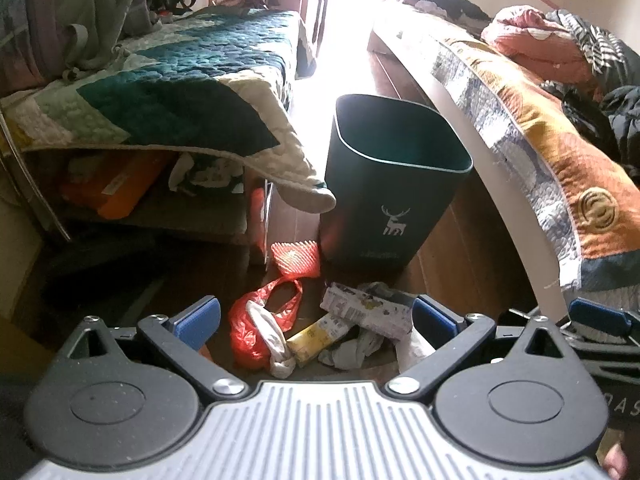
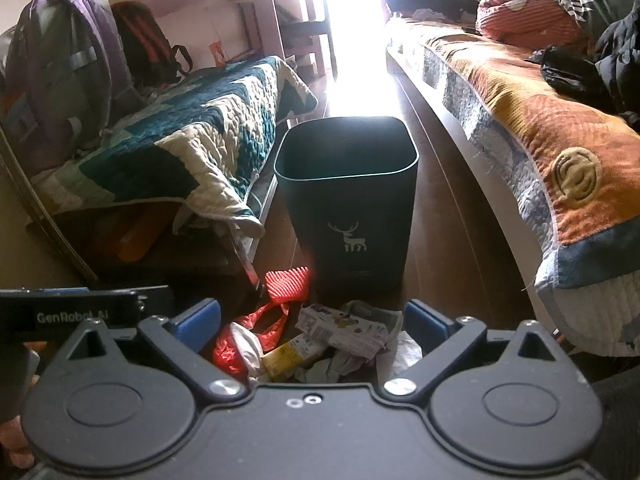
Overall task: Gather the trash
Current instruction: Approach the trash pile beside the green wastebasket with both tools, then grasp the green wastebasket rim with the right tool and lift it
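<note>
A dark green bin (image 1: 394, 184) (image 2: 348, 204) with a white deer print stands open on the floor between two beds. In front of it lies a heap of trash: a red plastic bag (image 1: 256, 328) (image 2: 228, 350), a red foam net (image 1: 296, 258) (image 2: 287, 282), a crumpled printed carton (image 1: 366, 310) (image 2: 344, 330), a yellow wrapper (image 1: 316, 338) (image 2: 286, 356) and white tissues (image 1: 276, 344). My left gripper (image 1: 316, 318) hovers open above the heap, holding nothing. My right gripper (image 2: 312, 320) hangs open over the same heap, also holding nothing.
A bed with a teal and cream quilt (image 1: 180, 80) (image 2: 192, 128) is on the left, boxes stored beneath it. An orange patterned bed (image 1: 552, 140) (image 2: 552, 128) with piled clothes lies right. Backpacks (image 2: 60, 64) rest at the left. Bright light fills the aisle behind the bin.
</note>
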`<control>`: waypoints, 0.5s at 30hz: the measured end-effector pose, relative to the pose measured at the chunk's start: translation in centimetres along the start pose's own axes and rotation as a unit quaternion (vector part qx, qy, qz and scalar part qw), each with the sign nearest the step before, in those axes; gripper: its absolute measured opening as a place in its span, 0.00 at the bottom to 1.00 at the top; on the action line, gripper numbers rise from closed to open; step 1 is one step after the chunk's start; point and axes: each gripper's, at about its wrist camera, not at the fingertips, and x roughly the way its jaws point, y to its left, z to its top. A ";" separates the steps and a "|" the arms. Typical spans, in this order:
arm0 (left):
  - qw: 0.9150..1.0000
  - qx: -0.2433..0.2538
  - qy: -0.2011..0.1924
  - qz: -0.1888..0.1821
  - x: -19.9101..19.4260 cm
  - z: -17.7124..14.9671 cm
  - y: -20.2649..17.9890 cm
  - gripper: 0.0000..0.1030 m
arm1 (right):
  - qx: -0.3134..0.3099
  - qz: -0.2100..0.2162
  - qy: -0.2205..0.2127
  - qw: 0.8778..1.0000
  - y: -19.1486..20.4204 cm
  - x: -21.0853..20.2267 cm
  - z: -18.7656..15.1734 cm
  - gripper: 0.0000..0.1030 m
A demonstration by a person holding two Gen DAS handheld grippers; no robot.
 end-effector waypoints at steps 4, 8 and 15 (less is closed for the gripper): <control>1.000 -0.009 -0.005 0.004 0.0 0.7 0.4 1.00 | -0.011 -0.003 -0.009 1.000 -0.1 -0.1 1.4 0.96; 1.000 -0.022 -0.007 0.002 0.2 1.6 1.0 1.00 | -0.042 0.012 -0.029 0.999 -0.6 0.3 3.8 0.98; 1.000 -0.024 -0.010 0.006 1.0 3.1 1.2 1.00 | -0.109 0.031 -0.060 0.992 0.1 1.4 8.4 0.99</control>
